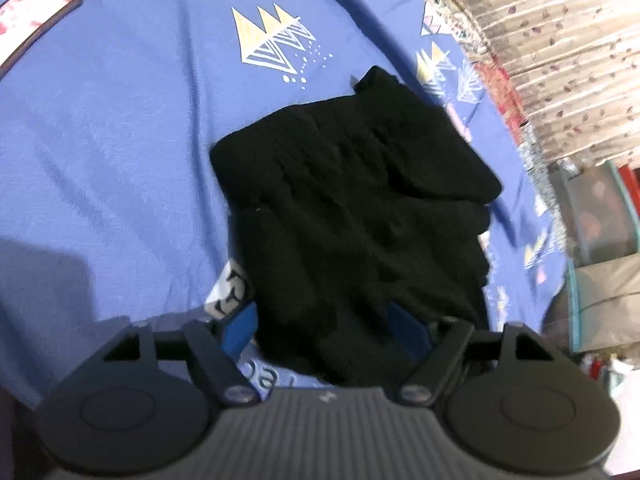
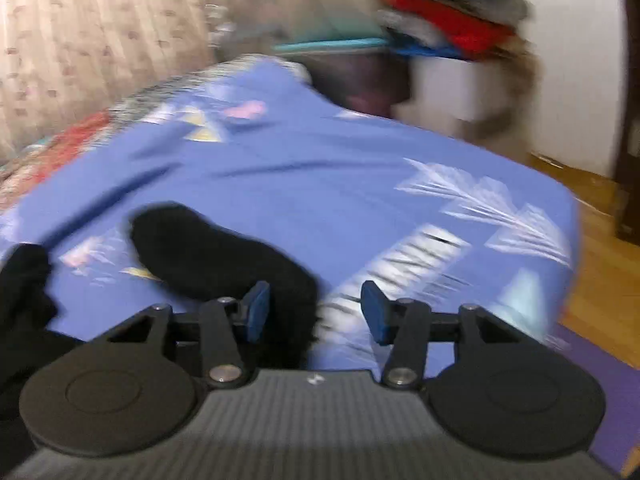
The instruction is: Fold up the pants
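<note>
Left fingers [image 1: 324, 326]: mine, spread apart, the near edge of the pants between them but not pinched.
Pants [image 1: 352, 200]: black, folded into a block on the blue bedsheet [image 1: 120, 140].
Right fingers [image 2: 316, 312]: parted, gripping nothing; a black fold lies just left of them.

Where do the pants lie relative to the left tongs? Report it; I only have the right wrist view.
Observer: The black pants lie folded in a compact stack on the blue bedsheet, straight ahead of the left tongs.
Operator: Give me the left tongs' state.
Observer: Open, jaws apart; the pants' near edge lies between them.
Operator: Name anything beside the pants.
Observer: A white label with dark print pokes out at their lower left edge.
</note>
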A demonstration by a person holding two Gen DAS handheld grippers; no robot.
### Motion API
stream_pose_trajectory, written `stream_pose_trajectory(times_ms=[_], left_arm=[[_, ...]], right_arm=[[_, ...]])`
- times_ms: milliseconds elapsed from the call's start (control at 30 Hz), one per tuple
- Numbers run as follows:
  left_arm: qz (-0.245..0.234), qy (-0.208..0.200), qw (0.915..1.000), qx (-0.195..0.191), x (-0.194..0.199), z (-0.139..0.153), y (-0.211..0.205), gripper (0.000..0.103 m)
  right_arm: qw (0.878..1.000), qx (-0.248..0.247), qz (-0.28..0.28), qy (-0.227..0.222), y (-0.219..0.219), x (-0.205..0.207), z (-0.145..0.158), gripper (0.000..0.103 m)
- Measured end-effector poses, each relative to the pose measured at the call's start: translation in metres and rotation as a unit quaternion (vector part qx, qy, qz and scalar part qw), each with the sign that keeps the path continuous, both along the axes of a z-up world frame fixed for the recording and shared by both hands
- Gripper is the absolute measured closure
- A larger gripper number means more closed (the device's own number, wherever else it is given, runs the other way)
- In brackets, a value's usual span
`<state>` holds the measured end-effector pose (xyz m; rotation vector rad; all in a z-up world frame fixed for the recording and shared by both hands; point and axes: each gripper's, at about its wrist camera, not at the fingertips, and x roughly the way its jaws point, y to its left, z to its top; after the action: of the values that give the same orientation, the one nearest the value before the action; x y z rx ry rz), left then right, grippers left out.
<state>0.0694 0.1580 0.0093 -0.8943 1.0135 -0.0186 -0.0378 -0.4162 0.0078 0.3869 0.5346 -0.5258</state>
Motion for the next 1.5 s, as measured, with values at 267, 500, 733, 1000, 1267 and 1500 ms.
stream_pose_trajectory(times_ms=[267,500,733,1000,1267,1500], left_arm=[[-0.002,0.025,0.9994,0.023,0.003,-0.014,-0.009,0.095],[0.009,0.001,0.9995,0.029,-0.009,0.008,0.001,0.096],[0.037,-0.081,0.9957,0.026,-0.004,0.076,0.048,0.097],[0.078,-0.161,0.9839,0.011,-0.058,0.124,0.099,0.097],[0.067,0.002,0.9977,0.011,-0.107,0.013,0.072,0.097],[0.069,0.034,0.9965,0.031,-0.125,-0.010,0.065,0.084]], right_arm=[[0.988,-0.075,0.138,-0.008,0.021,0.070,0.029,0.031],[0.922,-0.194,0.280,0.183,0.076,0.192,-0.022,0.078],[0.991,0.028,0.132,-0.019,0.003,0.206,0.095,0.095],[0.949,0.213,0.051,-0.226,-0.090,0.138,0.164,0.095],[0.944,0.315,-0.054,-0.077,-0.117,0.065,-0.003,0.095],[0.930,0.349,-0.100,-0.060,-0.114,0.028,-0.040,0.085]])
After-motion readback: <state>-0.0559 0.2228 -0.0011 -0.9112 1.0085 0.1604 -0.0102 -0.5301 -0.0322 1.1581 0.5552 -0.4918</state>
